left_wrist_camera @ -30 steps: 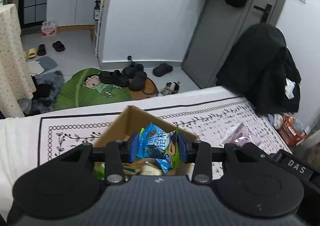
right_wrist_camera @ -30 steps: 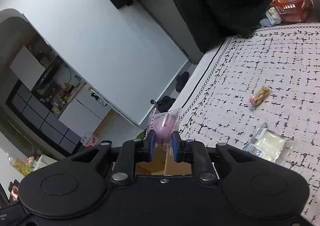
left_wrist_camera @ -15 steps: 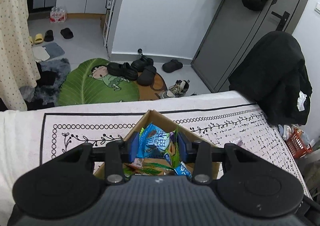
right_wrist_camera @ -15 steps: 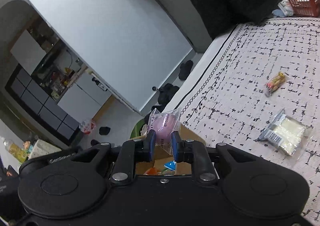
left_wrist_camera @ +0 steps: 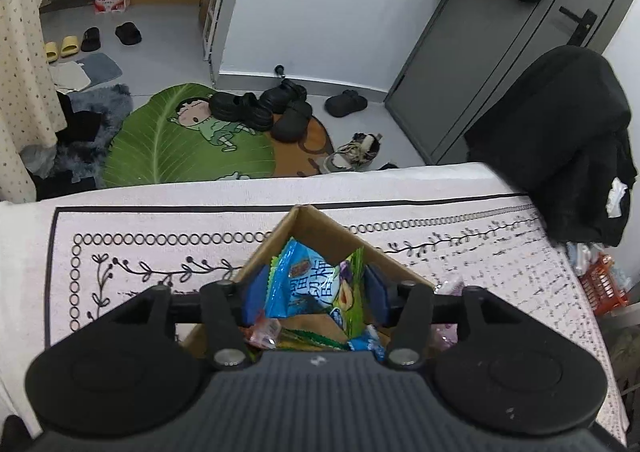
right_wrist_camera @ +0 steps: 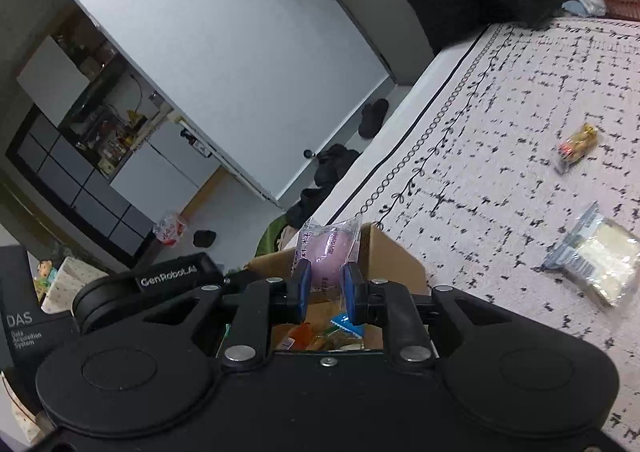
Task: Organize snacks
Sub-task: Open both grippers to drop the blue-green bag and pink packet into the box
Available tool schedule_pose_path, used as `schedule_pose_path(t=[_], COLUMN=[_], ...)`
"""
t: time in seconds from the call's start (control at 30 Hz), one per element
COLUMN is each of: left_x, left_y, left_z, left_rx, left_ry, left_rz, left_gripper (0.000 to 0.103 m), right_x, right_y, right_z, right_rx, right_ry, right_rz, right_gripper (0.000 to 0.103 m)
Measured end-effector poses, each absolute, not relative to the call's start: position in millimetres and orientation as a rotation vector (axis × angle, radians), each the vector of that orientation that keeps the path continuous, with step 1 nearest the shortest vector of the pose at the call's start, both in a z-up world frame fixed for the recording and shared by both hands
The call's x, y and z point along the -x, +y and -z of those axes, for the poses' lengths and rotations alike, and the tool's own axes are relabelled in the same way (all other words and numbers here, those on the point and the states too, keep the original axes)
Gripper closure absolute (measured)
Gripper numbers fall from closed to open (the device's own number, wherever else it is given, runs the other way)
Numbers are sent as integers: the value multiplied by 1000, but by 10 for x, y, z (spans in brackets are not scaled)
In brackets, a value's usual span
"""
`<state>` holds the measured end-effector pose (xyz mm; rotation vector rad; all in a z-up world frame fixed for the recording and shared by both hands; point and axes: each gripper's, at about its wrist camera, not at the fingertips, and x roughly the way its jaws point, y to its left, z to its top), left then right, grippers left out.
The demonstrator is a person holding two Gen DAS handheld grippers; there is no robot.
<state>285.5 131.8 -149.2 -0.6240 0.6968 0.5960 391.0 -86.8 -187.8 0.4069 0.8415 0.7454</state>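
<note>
An open cardboard box [left_wrist_camera: 320, 230] holding several snack packets sits on the patterned cloth. My left gripper [left_wrist_camera: 316, 288] hangs over it, shut on a blue and green snack packet [left_wrist_camera: 316, 282]. In the right wrist view the same box [right_wrist_camera: 394, 252] lies just under my right gripper [right_wrist_camera: 325, 284], which is shut on a clear packet with a pink round snack [right_wrist_camera: 327, 252]. The left gripper's black body [right_wrist_camera: 152, 280] shows at the left of that view. A small wrapped candy [right_wrist_camera: 578, 141] and a white snack packet [right_wrist_camera: 600, 258] lie on the cloth to the right.
The cloth-covered table [left_wrist_camera: 160, 252] ends at a far edge with floor, shoes [left_wrist_camera: 260, 111] and a green leaf mat [left_wrist_camera: 180, 147] beyond. A chair draped in black clothing [left_wrist_camera: 560, 139] stands at the right corner. An orange basket [left_wrist_camera: 604, 284] sits on the floor.
Both grippers have moved in over the box while keeping hold of their packets. The box now fills more of the space under the right gripper, and the left gripper has come into the right view.
</note>
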Motion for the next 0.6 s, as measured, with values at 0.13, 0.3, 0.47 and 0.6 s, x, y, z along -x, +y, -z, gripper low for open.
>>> schedule_pose_path(t=[0.13, 0.3, 0.47, 0.6], left_x=[-2867, -2930, -2938, -2909], left_y=[1377, 1394, 1409, 1409], left_z=[1496, 1477, 1477, 1477], left_rx=[638, 633, 637, 639], left_ry=[701, 711, 715, 721], left_rz=[-601, -589, -584, -604], left_gripper=[44, 42, 39, 30], right_x=[-3930, -3954, -3942, -3938], right_y=[-750, -653, -631, -662], right_z=[1933, 1975, 1947, 1914], right_rx=[-388, -364, -351, -344], right_ry=[863, 886, 880, 871], right_rz=[-754, -768, -764, -761], right_gripper=[85, 79, 72, 72])
